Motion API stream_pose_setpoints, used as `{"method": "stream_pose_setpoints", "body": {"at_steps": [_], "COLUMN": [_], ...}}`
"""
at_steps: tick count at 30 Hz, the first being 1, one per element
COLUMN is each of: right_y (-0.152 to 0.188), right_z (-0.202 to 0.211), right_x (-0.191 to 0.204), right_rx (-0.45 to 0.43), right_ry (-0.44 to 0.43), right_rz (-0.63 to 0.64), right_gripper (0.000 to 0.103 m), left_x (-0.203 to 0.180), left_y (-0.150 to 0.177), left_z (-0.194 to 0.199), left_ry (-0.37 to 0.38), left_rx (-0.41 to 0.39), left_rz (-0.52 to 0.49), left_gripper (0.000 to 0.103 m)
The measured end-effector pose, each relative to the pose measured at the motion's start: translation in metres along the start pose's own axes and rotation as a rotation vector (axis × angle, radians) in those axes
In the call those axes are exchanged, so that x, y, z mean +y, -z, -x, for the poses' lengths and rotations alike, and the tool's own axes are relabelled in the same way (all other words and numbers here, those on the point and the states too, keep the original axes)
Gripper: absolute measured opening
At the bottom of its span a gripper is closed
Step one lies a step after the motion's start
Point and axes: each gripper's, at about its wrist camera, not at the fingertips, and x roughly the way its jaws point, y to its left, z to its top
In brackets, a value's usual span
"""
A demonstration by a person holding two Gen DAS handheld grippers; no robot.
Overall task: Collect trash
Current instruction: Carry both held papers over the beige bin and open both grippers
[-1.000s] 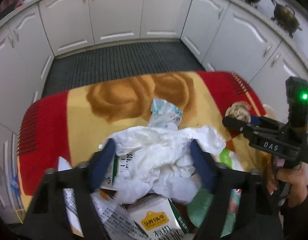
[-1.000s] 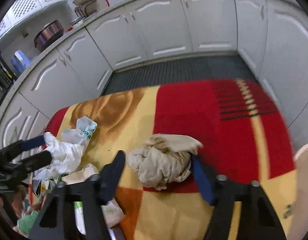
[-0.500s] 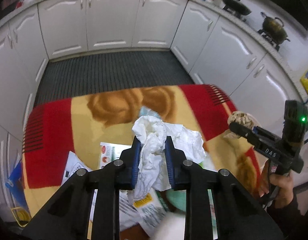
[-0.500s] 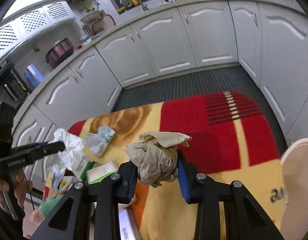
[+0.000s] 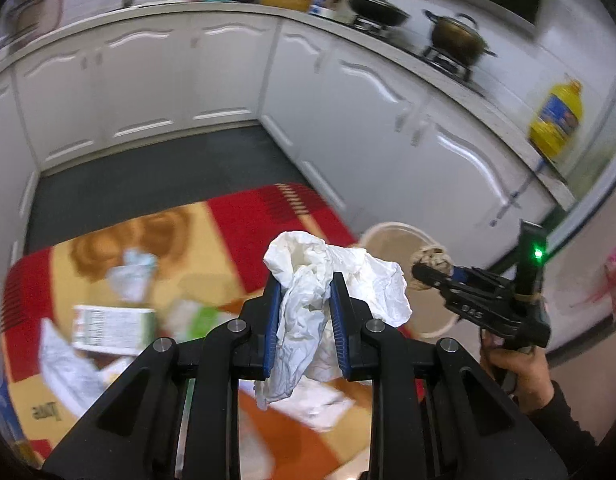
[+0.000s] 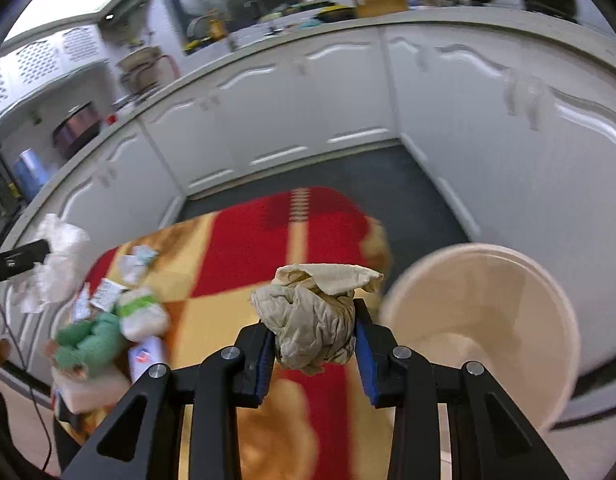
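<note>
White tissue [image 5: 308, 280] between left tongs [image 5: 306, 300] (pinched)

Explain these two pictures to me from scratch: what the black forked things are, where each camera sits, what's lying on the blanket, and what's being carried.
No robot here: a person holds a two-finger hand-held gripper in each hand, each with a camera looking along its fingers. In the left camera's view, the left hand-held gripper is clamped on a crumpled white tissue. In the right camera's view, the right hand-held gripper is clamped on a crumpled beige paper wad, beside a cream bin. More wrappers and cartons lie on the red-and-yellow blanket.
</note>
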Motion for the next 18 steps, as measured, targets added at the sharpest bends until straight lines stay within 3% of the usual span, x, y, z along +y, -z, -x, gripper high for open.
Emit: {"method": "stream_pose_setpoints", "body": {"at_steps": [6, 11, 18], "right_y": [0.018, 0.034, 0.051], "right_z": [0.014, 0.011, 0.006], "right_x": [-0.054, -0.088, -0.127], "right_rx": [0.024, 0.045, 0.073], "right_ry": [0.094, 0.120, 0.164], "right_rz": [-0.046, -0.092, -0.166], "right_gripper": [0.034, 0.034, 0.036], "left_x": [-0.061, -0.099, -0.122], "left_y": [-0.002, 0.001, 0.003], "left_z": [-0.042, -0.082, -0.133], "left_ry": [0.014, 0.027, -0.029], "left_rx": [0.047, 0.086, 0.102], "left_rz": [-0.050, -0.064, -0.044], "left_gripper": [0.021, 0.021, 0.024]}}
